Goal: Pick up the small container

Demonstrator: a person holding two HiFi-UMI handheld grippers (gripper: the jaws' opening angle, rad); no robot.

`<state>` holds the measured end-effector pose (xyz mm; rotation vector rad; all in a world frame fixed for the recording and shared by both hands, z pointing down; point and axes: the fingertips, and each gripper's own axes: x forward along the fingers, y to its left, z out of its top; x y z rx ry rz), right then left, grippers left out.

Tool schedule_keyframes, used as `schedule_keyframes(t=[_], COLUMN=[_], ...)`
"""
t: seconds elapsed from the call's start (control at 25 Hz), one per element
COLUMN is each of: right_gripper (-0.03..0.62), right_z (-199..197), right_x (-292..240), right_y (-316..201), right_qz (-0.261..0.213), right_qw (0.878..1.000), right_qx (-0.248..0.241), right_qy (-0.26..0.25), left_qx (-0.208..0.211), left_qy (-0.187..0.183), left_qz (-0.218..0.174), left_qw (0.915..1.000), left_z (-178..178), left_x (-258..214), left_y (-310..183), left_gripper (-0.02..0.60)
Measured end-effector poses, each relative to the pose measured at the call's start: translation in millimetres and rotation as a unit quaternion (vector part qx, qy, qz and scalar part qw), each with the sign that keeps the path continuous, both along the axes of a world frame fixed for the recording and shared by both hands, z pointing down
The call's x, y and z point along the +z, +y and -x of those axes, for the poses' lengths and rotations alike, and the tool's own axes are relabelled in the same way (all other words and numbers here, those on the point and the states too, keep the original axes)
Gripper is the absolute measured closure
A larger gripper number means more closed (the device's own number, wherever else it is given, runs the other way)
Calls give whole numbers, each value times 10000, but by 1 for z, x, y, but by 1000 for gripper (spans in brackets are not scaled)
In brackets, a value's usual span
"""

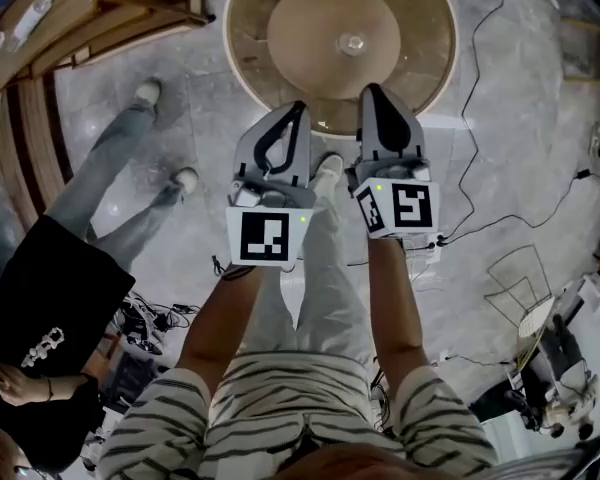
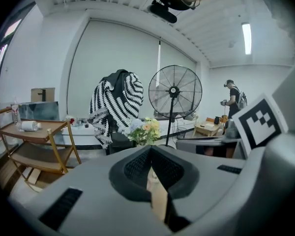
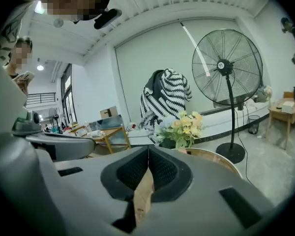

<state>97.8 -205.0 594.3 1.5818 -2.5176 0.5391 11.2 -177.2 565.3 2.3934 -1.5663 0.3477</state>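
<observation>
Since the left gripper [image 1: 298,110] and right gripper [image 1: 372,92] are both clenched on nothing, they'll need opening before any reach; small container, I can't spot it anywhere, perhaps by the flowers [image 3: 183,126] on the round table [image 1: 242,38]. Big fan [image 3: 227,65] stands beyond, a bystander [image 1: 60,278] crowding the left side

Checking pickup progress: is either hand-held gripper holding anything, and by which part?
Nothing held: left hand-held gripper and right hand-held gripper are both shut, empty.
</observation>
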Motion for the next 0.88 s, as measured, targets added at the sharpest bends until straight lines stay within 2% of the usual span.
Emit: schedule_keyframes(t=[0.12, 0.24, 0.88], right_gripper=[580, 546, 275], right_z=[-1, -4, -9], right_x=[28, 55, 180], right_y=[-8, -15, -67], right_qz=[116, 255, 707], right_qw=[9999, 9997, 9963], right_qx=[-25, 23, -26], right_qy=[3, 36, 479], left_qx=[17, 40, 62], left_qy=[-33, -57, -41], left_qz=[50, 120, 534], left_qw=[10000, 9999, 9985], left_z=[-1, -3, -13], left_x=[15, 29, 94], left_y=[-4, -6, -30], left_gripper=[580, 580, 580])
